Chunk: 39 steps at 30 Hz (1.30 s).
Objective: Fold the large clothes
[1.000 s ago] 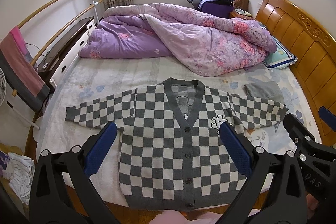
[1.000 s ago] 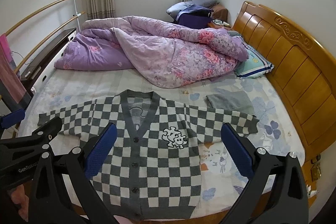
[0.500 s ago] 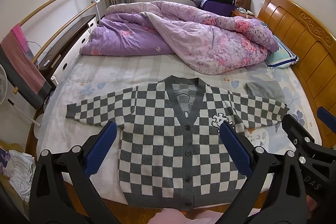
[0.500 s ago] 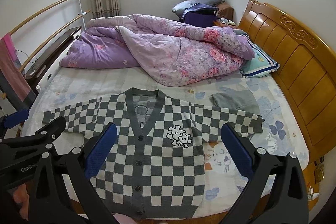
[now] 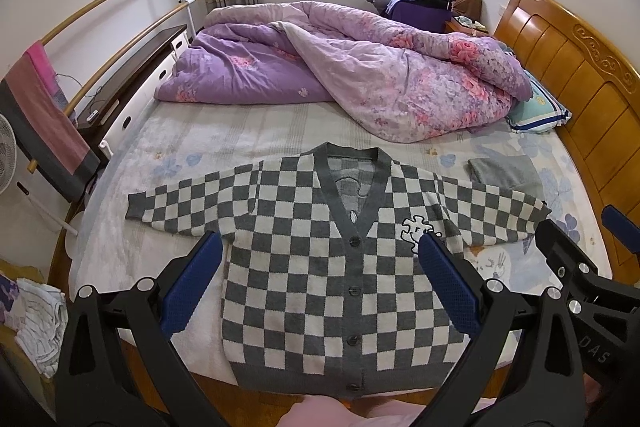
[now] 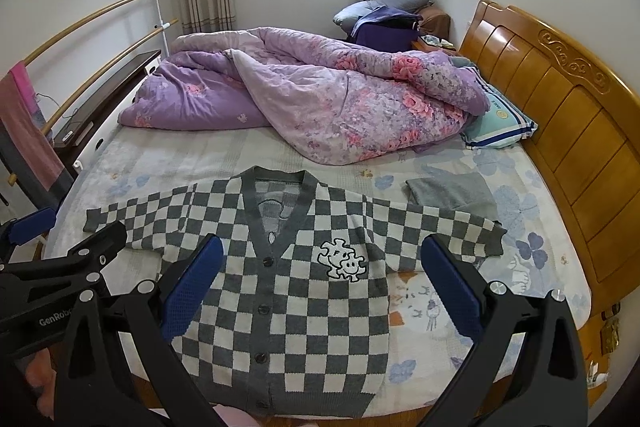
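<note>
A grey-and-white checked cardigan [image 5: 320,267] [image 6: 288,287] lies flat and face up on the bed, buttoned, both sleeves spread sideways, hem at the near bed edge. A puzzle-piece patch [image 6: 342,259] sits on its chest. My left gripper [image 5: 320,255] hovers above the cardigan's body, open, nothing between its blue pads [image 5: 192,283]. My right gripper [image 6: 320,259] hangs likewise above the garment, open and empty. The right gripper's body [image 5: 576,291] shows at the right in the left wrist view. In the right wrist view the left one [image 6: 60,279] shows at the left.
A crumpled purple floral duvet [image 5: 360,75] fills the far half of the bed. A folded grey cloth [image 6: 452,193] lies by the right sleeve, a striped pillow [image 6: 500,127] beyond it. Wooden headboard [image 6: 560,115] on the right; a rail with towels [image 5: 44,119] on the left.
Both grippers have risen and tilted slightly, so the cardigan sits a little lower in each view. The cardigan has not moved and both grippers stay open.
</note>
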Each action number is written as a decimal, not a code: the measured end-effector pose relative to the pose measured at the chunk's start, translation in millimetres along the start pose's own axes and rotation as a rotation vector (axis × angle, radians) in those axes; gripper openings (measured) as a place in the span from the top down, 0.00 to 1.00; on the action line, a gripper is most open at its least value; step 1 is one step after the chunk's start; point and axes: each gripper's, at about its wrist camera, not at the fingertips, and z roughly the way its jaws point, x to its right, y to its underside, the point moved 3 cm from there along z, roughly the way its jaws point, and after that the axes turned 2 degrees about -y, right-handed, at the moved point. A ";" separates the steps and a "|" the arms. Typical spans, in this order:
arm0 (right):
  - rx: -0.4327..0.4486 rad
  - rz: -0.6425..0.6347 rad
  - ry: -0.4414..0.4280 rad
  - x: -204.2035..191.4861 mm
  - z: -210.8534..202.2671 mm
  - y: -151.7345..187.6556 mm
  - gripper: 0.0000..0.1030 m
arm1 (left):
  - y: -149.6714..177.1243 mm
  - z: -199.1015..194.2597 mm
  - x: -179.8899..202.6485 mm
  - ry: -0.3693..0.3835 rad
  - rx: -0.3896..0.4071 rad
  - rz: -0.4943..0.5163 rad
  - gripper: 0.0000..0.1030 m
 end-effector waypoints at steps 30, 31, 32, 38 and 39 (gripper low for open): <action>-0.183 -0.223 -0.339 -125.7 80.4 -1.7 0.33 | 29.3 30.9 -163.6 -0.155 -0.168 -0.399 0.05; -0.189 -0.227 -0.327 -134.7 86.8 -2.0 0.33 | 28.7 37.0 -174.0 -0.150 -0.173 -0.406 0.05; -0.194 -0.230 -0.315 -144.3 93.0 -3.2 0.33 | 27.8 46.6 -190.3 -0.143 -0.180 -0.416 0.05; -0.238 -0.239 -0.210 -206.9 138.2 -6.8 0.38 | 21.7 109.8 -280.4 -0.102 -0.221 -0.437 0.05; -0.255 -0.235 -0.188 -218.5 148.6 -6.5 0.38 | 20.3 125.7 -300.1 -0.107 -0.228 -0.432 0.05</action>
